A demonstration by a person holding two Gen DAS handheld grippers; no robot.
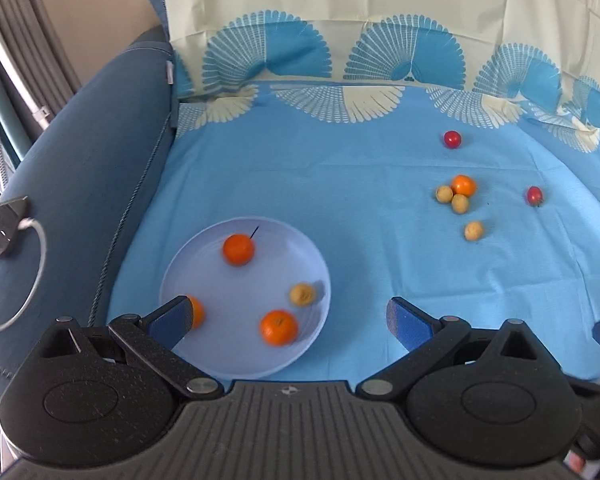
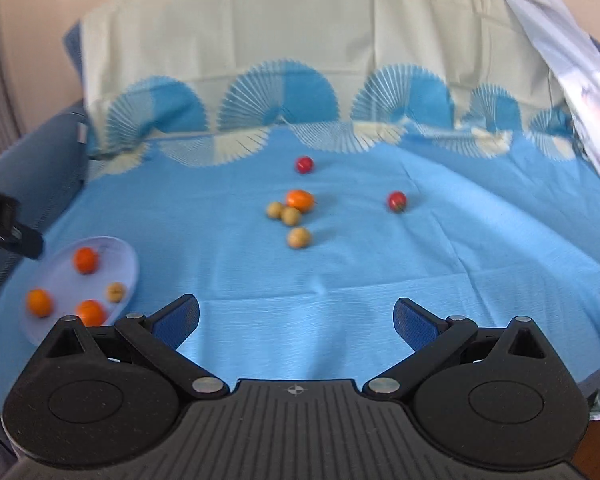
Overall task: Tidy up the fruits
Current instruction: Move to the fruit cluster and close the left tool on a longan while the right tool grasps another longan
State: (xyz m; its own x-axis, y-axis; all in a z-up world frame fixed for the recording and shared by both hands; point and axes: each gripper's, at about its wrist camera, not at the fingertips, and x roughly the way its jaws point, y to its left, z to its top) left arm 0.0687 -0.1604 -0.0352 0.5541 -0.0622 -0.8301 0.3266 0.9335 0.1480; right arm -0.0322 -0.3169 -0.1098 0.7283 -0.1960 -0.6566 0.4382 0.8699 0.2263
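**Clerk:** Item one, the plate [image 1: 204,264]: pale lilac, on the blue cloth [image 1: 340,216], at the near left. It held three oranges [image 1: 239,249] and one small tan fruit [image 1: 302,294].

**Checker:** And loose stock?

**Clerk:** One orange [image 2: 300,200] touching two tan fruits [image 2: 291,216], a third tan fruit [image 2: 299,237] just beside them, and two red fruits [image 2: 397,201] apart, all well right of the plate.

**Checker:** Grippers?

**Clerk:** The left gripper [image 1: 288,320] stood with jaws spread over the plate's near edge, holding nothing. The right gripper [image 2: 296,320] was likewise spread and empty, short of the cluster.

**Checker:** Advice for the pick?

**Clerk:** Judged: take the lone tan fruit first, since nothing crowded it; close gently about its middle, as round fruit would roll on soft cloth.

**Checker:** Orientation?

**Clerk:** The fruits were near round, with no clear long axis. Only one plated orange showed a dark stem, pointing up and away.
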